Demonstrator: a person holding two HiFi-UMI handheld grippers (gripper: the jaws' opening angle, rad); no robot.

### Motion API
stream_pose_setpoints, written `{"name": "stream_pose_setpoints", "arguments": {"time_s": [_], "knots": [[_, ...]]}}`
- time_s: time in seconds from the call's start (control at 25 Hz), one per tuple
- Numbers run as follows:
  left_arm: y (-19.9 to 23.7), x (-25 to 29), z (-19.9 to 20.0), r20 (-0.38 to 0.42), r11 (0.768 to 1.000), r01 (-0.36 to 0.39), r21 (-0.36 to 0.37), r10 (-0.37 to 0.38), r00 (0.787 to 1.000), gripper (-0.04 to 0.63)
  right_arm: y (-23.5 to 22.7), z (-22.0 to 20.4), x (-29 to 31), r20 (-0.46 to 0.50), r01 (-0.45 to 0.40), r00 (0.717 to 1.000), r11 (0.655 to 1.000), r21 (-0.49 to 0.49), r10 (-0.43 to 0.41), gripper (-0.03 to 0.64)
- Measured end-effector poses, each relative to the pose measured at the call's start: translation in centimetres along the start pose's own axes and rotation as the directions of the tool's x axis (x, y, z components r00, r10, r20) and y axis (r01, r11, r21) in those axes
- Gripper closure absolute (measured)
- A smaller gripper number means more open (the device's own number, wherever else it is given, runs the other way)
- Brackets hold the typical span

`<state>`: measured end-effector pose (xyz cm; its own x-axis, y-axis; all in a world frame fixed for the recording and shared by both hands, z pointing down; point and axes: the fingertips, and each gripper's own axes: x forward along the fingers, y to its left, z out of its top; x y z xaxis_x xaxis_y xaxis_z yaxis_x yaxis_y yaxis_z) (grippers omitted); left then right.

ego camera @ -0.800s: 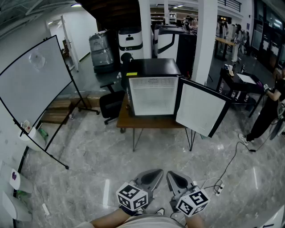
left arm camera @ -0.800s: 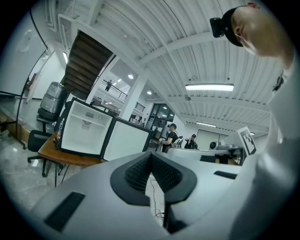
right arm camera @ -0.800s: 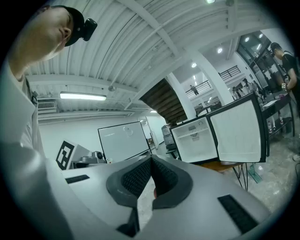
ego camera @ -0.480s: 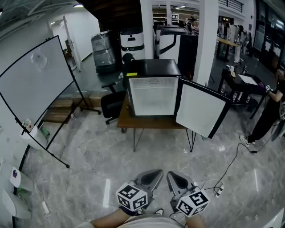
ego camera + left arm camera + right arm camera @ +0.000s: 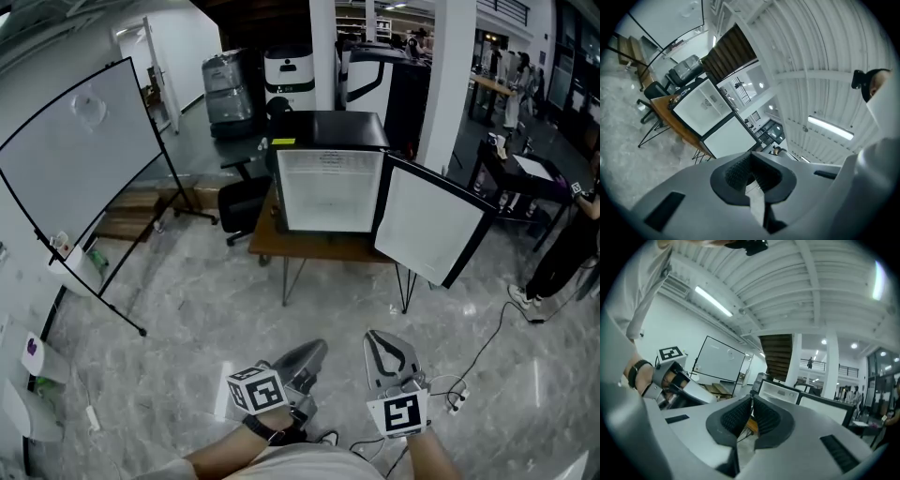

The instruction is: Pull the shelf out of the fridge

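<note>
Black fridge (image 5: pixel 328 187) faces the camera, door (image 5: pixel 433 221) swung right — left tongs (image 5: pixel 314 350), right tongs (image 5: pixel 378 339) closed, empty.

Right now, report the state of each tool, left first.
Left tool: closed, holding nothing.
Right tool: closed, holding nothing.

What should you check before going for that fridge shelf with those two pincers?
1. Fridge door open: ok, swung wide to the right.
2. Shelf visible inside: cannot tell, the interior looks plain white from here.
3. Left gripper free: ok, empty, but its jaws are shut.
4. Right gripper free: ok, empty, jaws also shut.
5. Grippers near the fridge: not ok, a stretch of floor lies between.
6. Way ahead: ok, the cable lies off to the right.
</note>
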<state>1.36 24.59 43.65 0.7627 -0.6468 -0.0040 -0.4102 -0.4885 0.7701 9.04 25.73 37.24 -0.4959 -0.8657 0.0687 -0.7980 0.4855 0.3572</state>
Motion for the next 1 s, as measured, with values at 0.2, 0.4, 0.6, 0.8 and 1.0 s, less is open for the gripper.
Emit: {"name": "stream_pose_setpoints", "arguments": {"time_s": [0.2, 0.4, 0.6, 0.8, 1.0], "knots": [[1.1, 2.1, 2.9, 0.021, 0.999, -0.001, 0.052, 0.000, 1.000, 0.591, -1.0, 0.4, 3.5, 0.011, -0.001, 1.000, 0.999, -0.036, 0.002, 0.601], [3.1, 5.8, 7.5, 0.023, 0.985, 0.014, 0.174, -0.019, 1.000, 0.591, -1.5, -0.5, 9.2, 0.016, -0.006, 1.000, 1.000, 0.021, 0.006, 0.601], [6.8, 10.5, 13.4, -0.004, 0.967, 0.047, 0.251, -0.047, 0.999, 0.591, -4.1, -0.3, 17.3, 0.031, 0.028, 0.999, 0.998, 0.061, -0.030, 0.601], [10.5, 14.6, 18.5, -0.049, 0.957, 0.083, 0.278, -0.072, 0.996, 0.591, -6.8, -1.1, 24.6, 0.001, 0.077, 0.997, 0.993, 0.093, -0.078, 0.601], [14.5, 17.7, 22.0, -0.077, 0.965, 0.099, 0.243, -0.082, 0.994, 0.591, -8.8, -2.7, 30.2, -0.047, 0.117, 0.992, 0.991, 0.061, -0.114, 0.601]]}}
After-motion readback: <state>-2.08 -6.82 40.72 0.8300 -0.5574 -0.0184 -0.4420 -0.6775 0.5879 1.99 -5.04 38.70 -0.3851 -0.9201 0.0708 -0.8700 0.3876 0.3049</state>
